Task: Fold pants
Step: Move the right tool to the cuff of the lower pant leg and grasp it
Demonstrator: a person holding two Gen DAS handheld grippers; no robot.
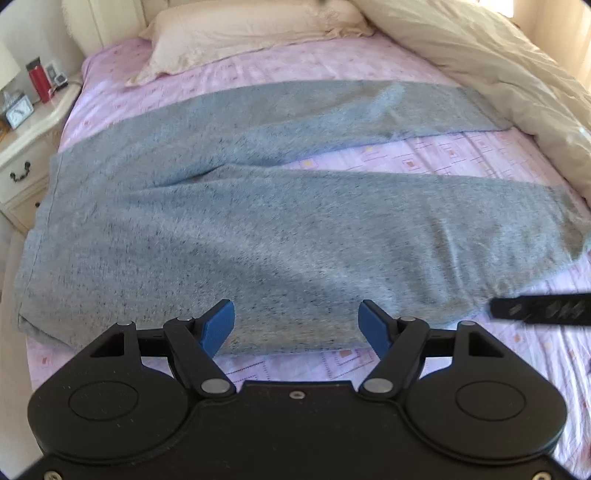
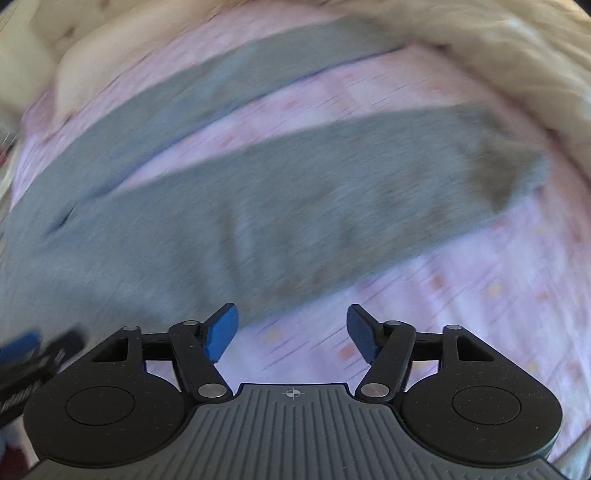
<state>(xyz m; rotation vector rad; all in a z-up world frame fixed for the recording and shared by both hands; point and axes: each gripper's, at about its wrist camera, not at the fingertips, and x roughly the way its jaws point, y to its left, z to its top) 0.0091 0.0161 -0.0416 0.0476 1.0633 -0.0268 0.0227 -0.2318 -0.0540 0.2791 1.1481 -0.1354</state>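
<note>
So the bed (image 1: 258, 70) fills pretty much everything, pink patterned sheet with little squares on it. A cream duvet (image 1: 480, 62) is bunched up along the right side and a pale pillow (image 1: 240, 33) sits at the head end.

Spread flat across the sheet are the grey pants (image 1: 221, 221), waistband over at the left edge of the bed near the nightstand, both legs running off to the right with a wedge of pink sheet showing between them. The far leg reaches right up to the duvet, the near one ends a bit short of it.

Left of the bed there's a white nightstand (image 1: 26, 147) with a red bottle (image 1: 38, 79) and a small clock (image 1: 20, 110) on it.

Left gripper (image 1: 296, 325) hangs over the near edge of the pants, blue pads spread apart, nothing pinched between them. Right gripper (image 2: 291, 332) is over by the near leg's lower edge, its view is pretty blurry, but the fingers are clearly apart too with just sheet and pants edge showing in the gap, not grabbing anything.
</note>
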